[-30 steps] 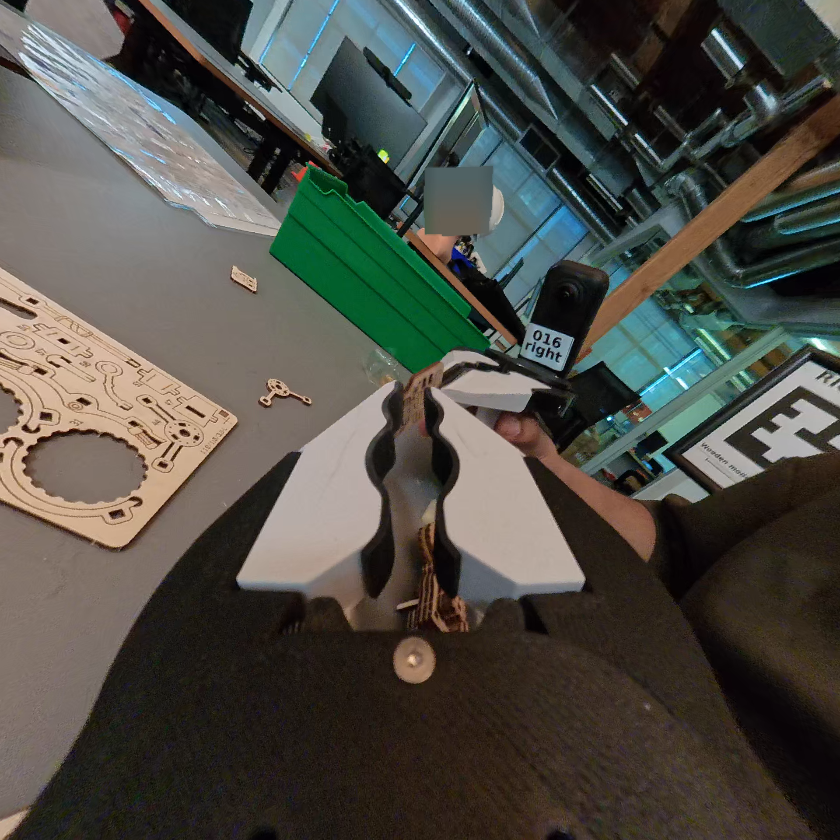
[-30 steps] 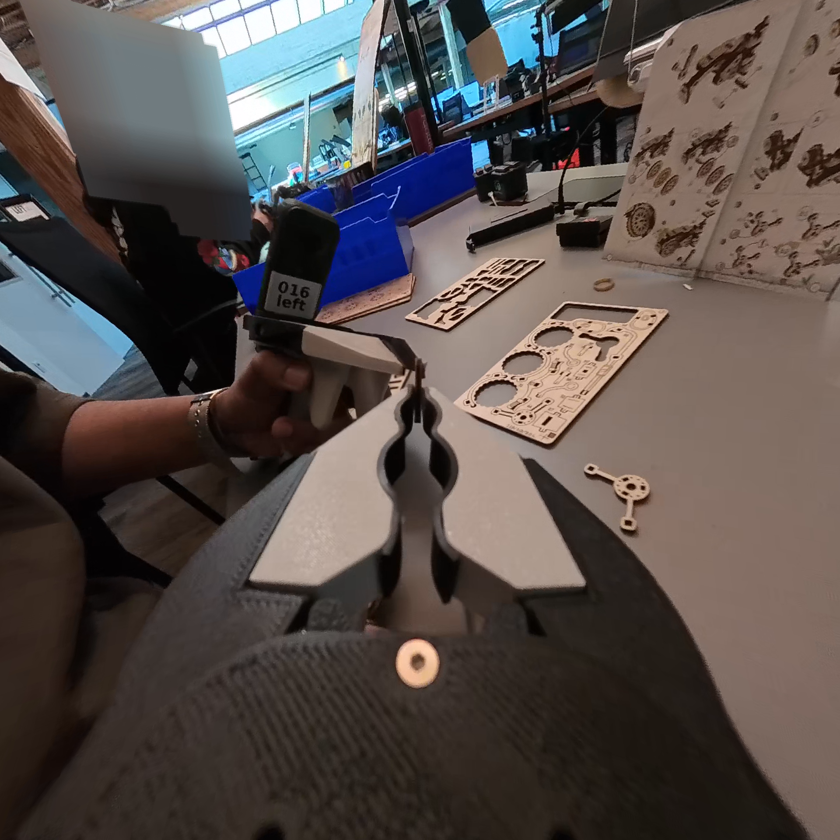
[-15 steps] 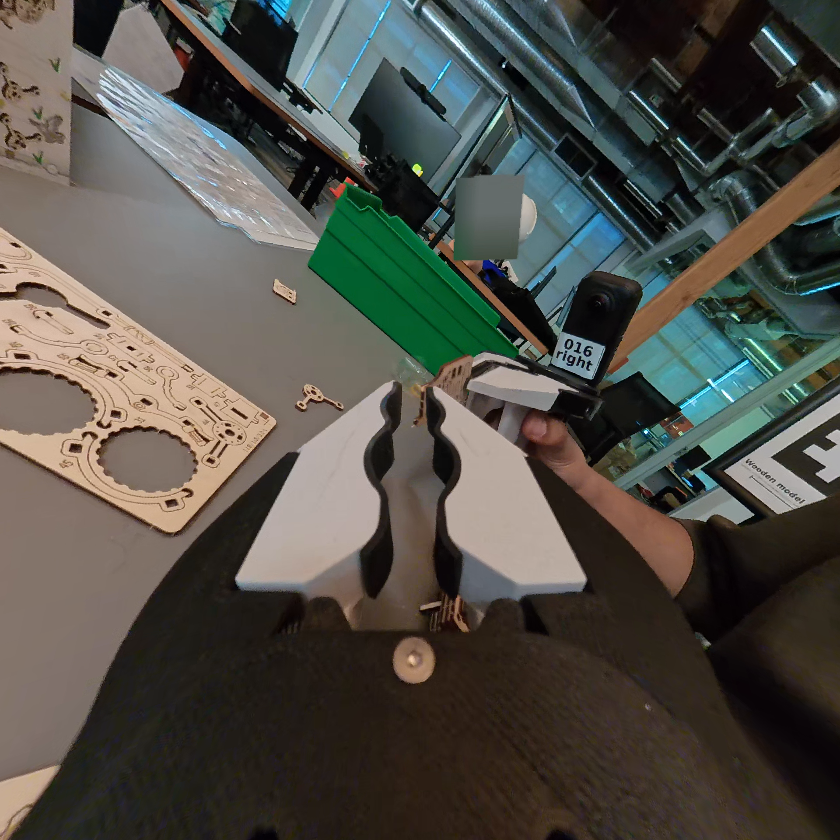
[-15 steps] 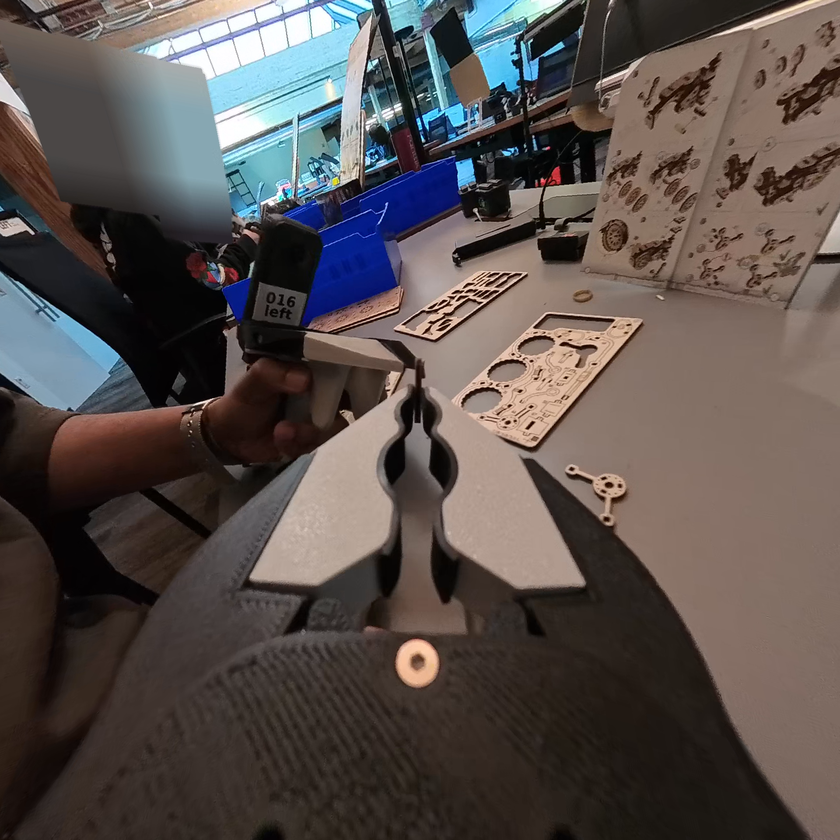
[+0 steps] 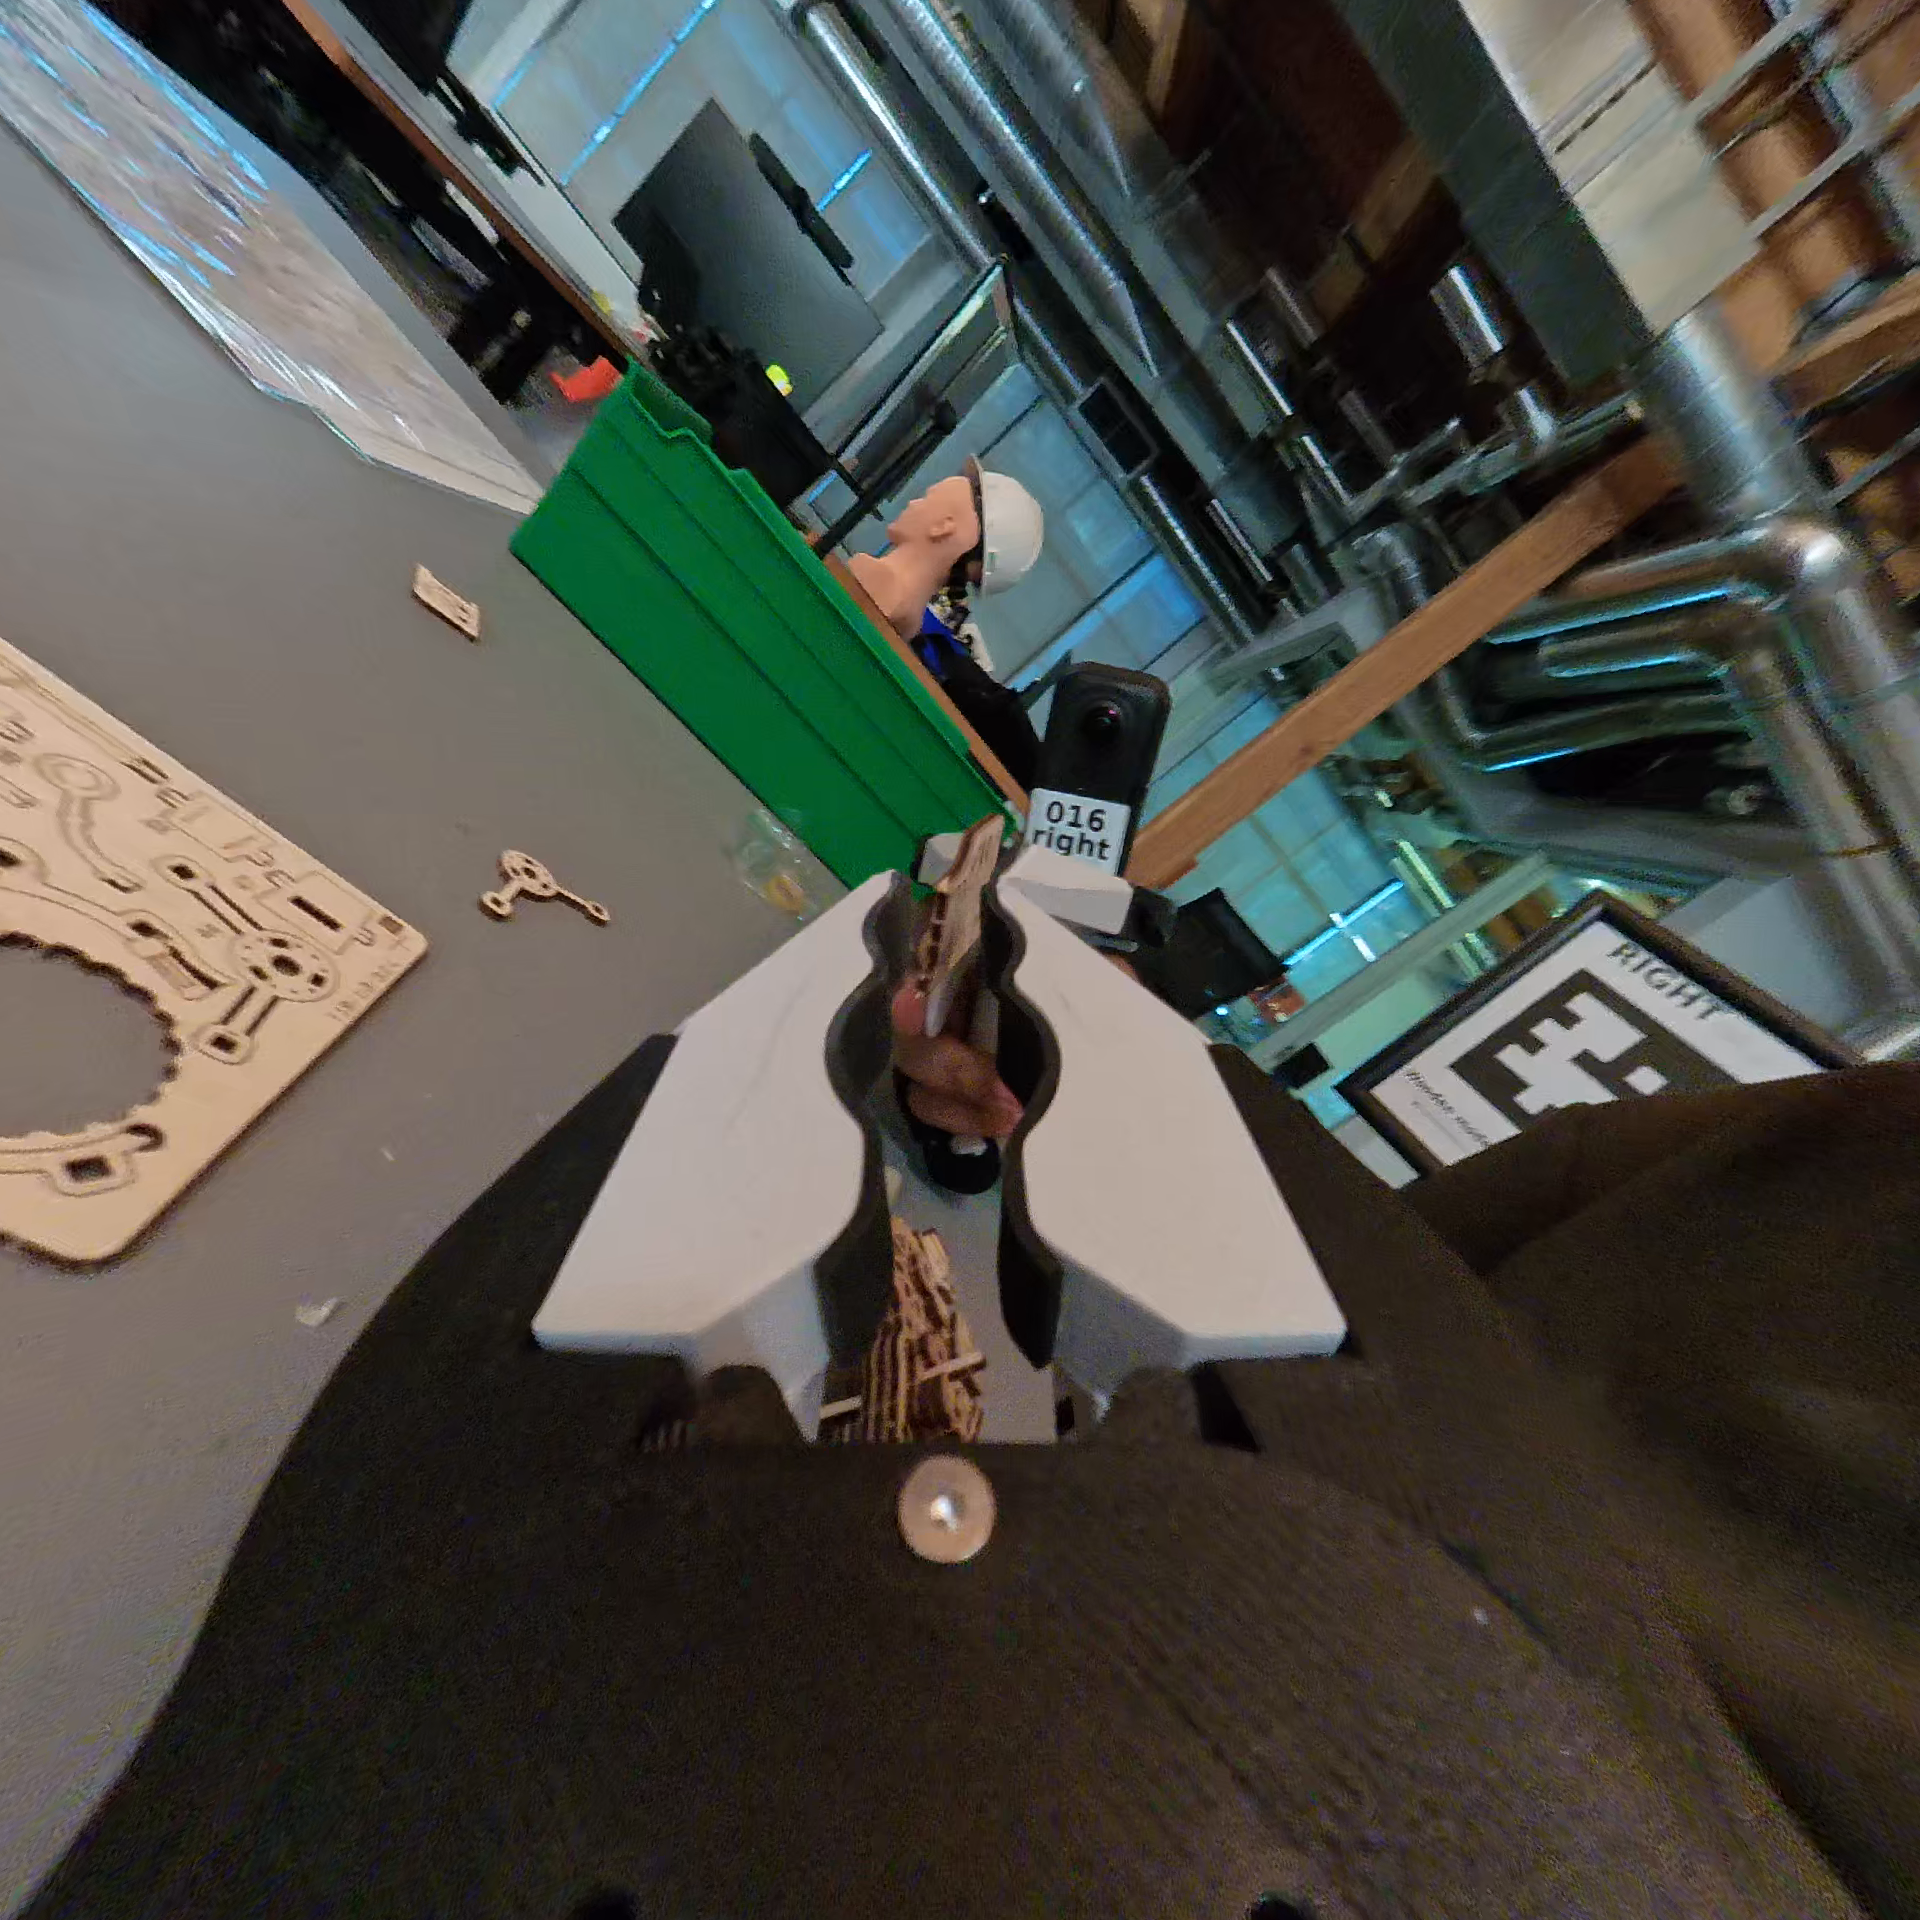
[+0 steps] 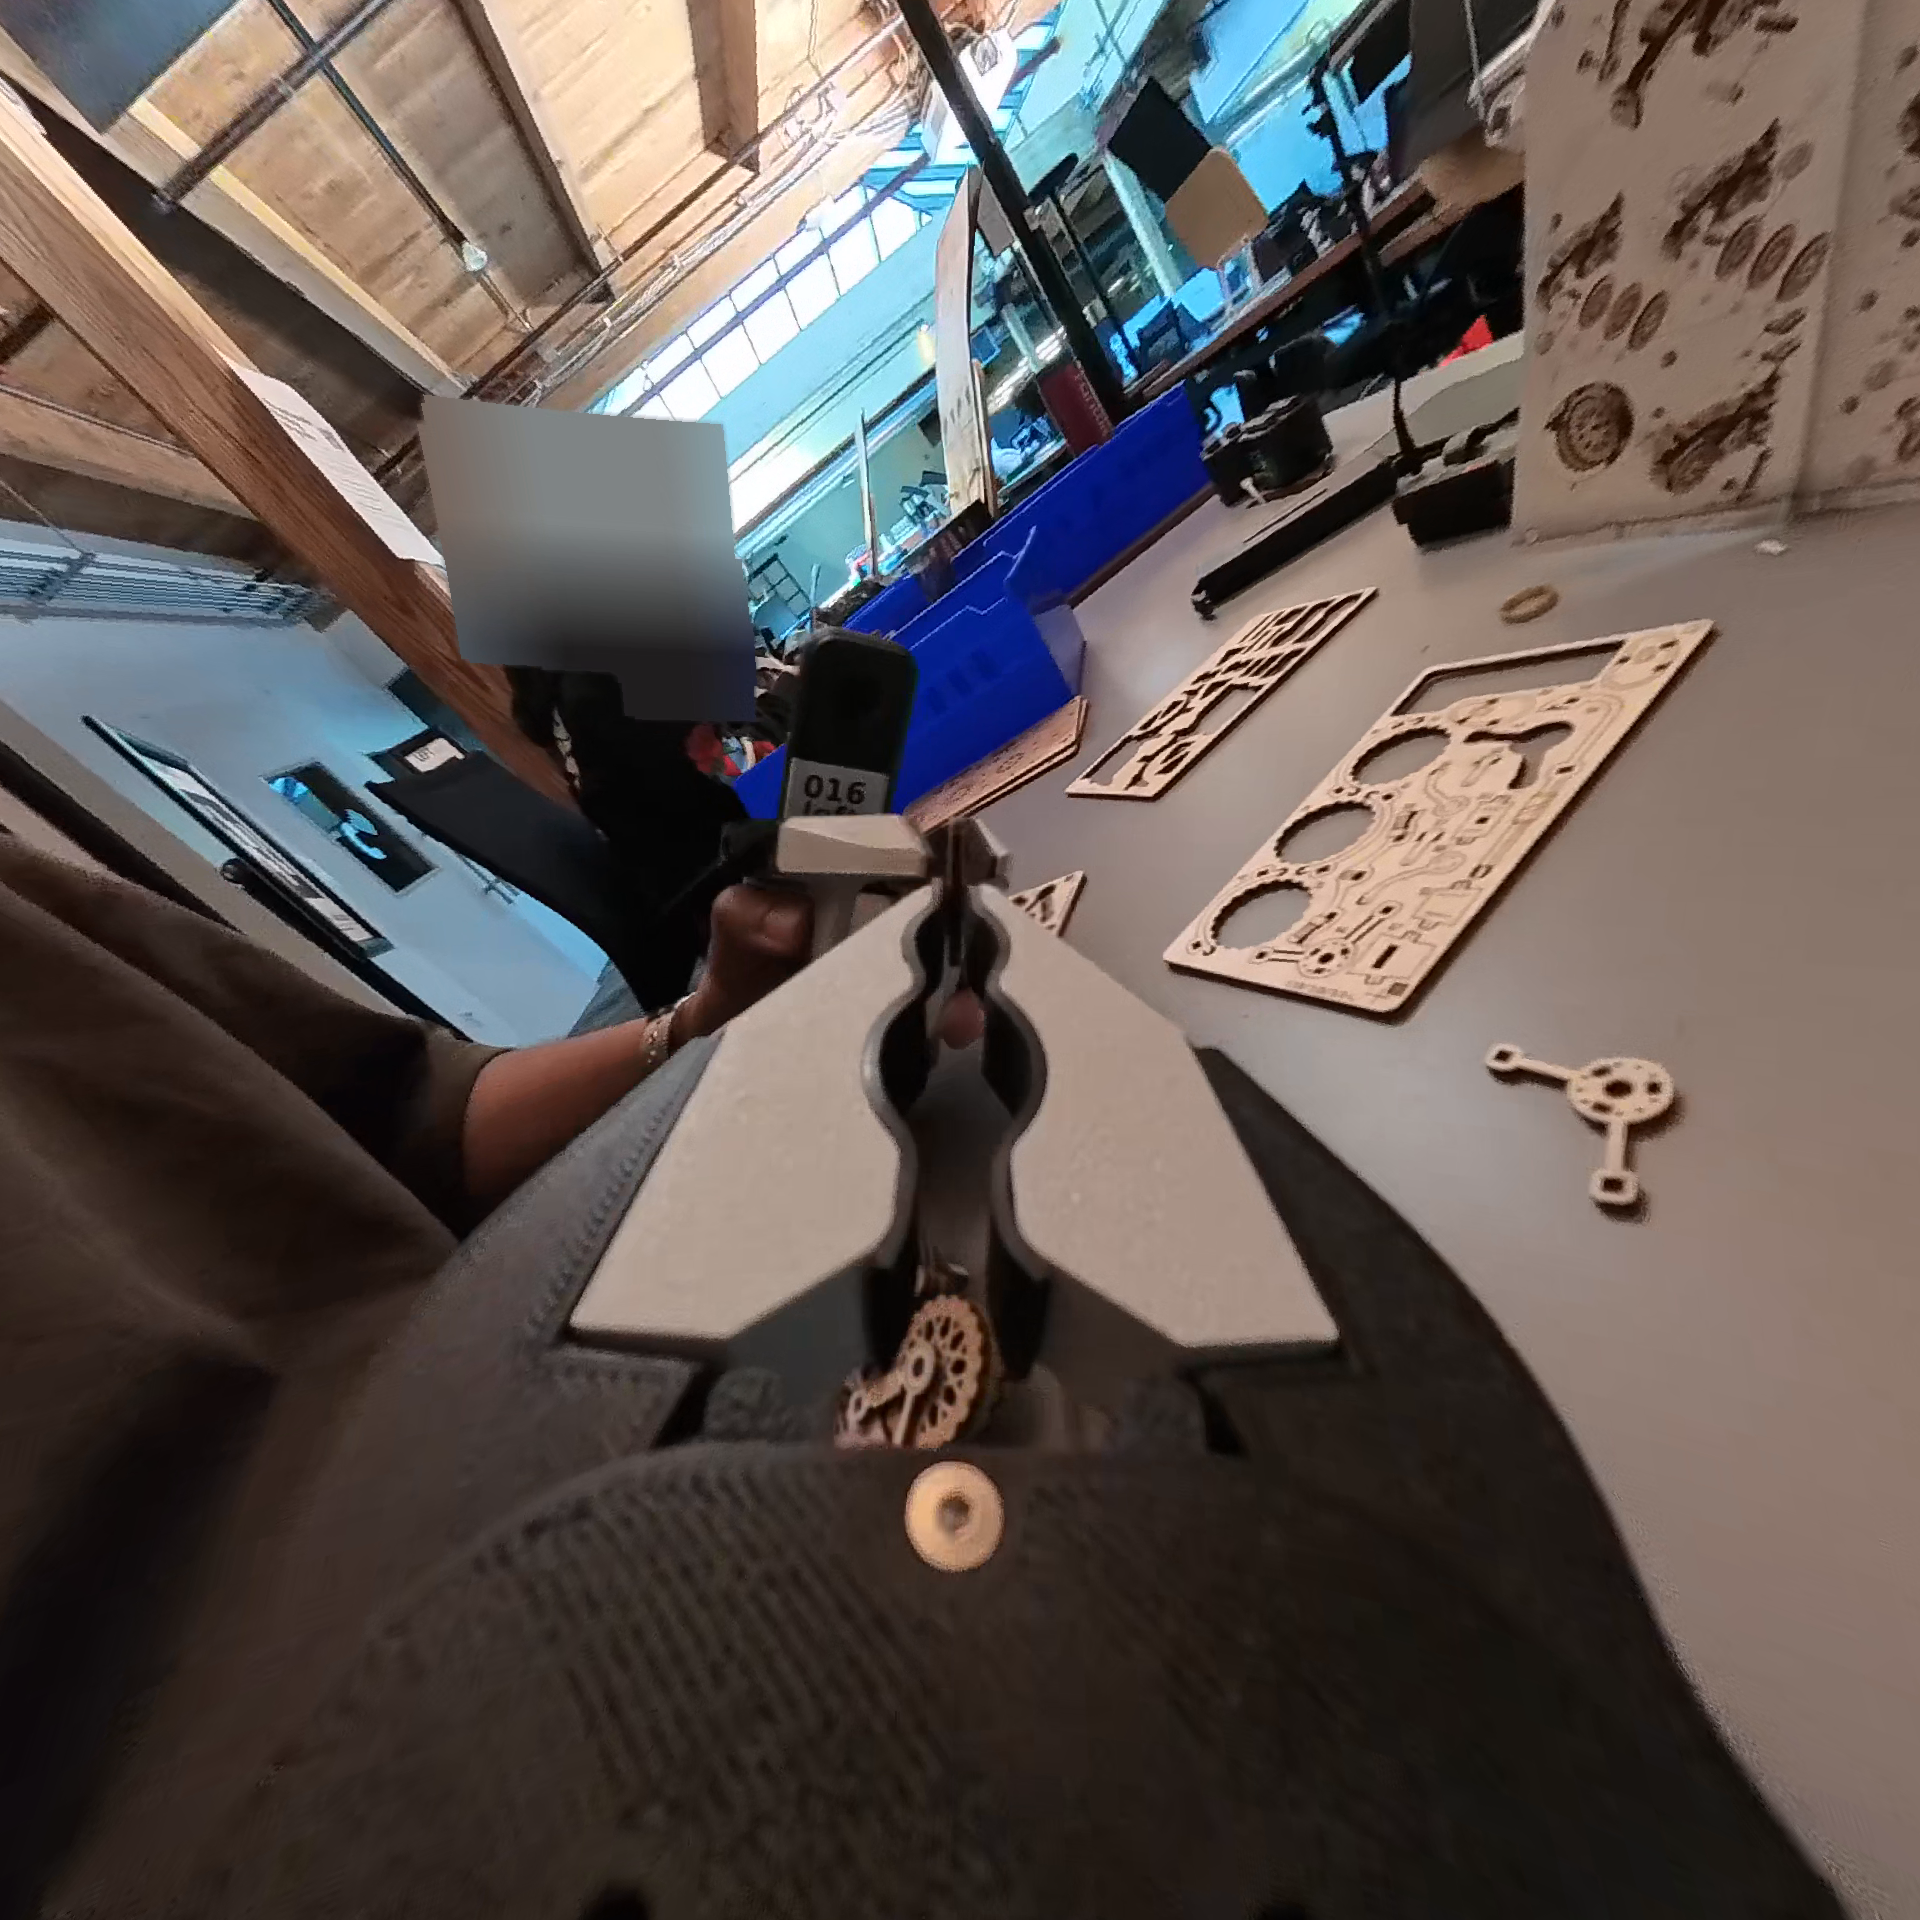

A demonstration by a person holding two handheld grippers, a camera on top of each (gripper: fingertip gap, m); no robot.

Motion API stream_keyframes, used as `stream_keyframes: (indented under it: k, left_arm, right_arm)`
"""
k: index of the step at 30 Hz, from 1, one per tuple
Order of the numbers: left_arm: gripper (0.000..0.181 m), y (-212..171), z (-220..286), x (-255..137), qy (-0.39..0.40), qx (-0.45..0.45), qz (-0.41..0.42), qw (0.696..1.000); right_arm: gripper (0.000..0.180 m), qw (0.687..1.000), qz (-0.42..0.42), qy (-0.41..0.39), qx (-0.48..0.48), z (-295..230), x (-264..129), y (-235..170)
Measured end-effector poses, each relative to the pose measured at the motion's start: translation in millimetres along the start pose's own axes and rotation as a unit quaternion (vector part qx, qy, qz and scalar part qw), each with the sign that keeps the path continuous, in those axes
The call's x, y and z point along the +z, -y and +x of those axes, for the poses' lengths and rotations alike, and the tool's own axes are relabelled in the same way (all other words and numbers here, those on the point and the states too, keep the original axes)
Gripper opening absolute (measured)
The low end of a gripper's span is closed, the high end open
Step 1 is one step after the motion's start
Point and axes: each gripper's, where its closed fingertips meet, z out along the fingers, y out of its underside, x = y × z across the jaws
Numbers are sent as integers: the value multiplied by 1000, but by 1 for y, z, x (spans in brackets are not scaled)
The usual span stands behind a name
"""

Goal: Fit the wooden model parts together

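Note:
My left gripper (image 5: 943, 904) is closed on a layered wooden model piece (image 5: 961, 883) that stands edge-on between its tips. More of the wooden assembly (image 5: 920, 1340) shows low between its fingers. My right gripper (image 6: 951, 894) is shut on a thin wooden part (image 6: 951, 862), also seen edge-on. A small wooden gear assembly (image 6: 920, 1382) shows low between the right fingers. The two grippers meet tip to tip above the table edge. The right gripper's body (image 5: 1070, 894) sits just behind the left tips. The left gripper's body (image 6: 847, 847) sits just behind the right tips.
A cut-out plywood sheet (image 5: 156, 987) (image 6: 1434, 821) lies on the grey table, with a loose key-shaped part (image 5: 540, 888) (image 6: 1590, 1101) beside it. There is also a second sheet (image 6: 1226, 686), a small triangular piece (image 6: 1049, 899), a green bin (image 5: 748, 665), blue bins (image 6: 987, 644) and an upright instruction sheet (image 6: 1714, 260). Left and right tips are no more than a few centimetres apart.
The grippers have come back together. Half a second ago the wooden piece stood just beyond the left tips; now it sits between them. The gear assembly now shows between the right fingers.

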Motion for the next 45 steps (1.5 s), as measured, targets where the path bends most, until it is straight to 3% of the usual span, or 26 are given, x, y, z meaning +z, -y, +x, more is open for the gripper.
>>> stream_keyframes:
  k: [2,6,18,22,36,45]
  left_arm:
    - [13,-5,2,3,-13,-18,-9,1000]
    - [0,-7,4,3,-15,-20,-12,1000]
    - [0,-17,-4,5,4,-23,-53,998]
    - [0,-21,-3,8,14,1,-65,998]
    - [0,-25,-5,9,44,49,-78,995]
    - [0,-24,-5,11,110,168,-86,976]
  right_arm:
    - [0,1000,-10,5,10,0,3,-5]
    - [1,999,-20,9,28,-1,6,-12]
    - [14,999,-32,-29,-2,9,5,-13]
    - [4,999,-38,-14,13,6,5,-16]
    - [4,998,-56,-19,4,8,2,-19]
    - [5,991,-84,-65,-87,10,1,-18]
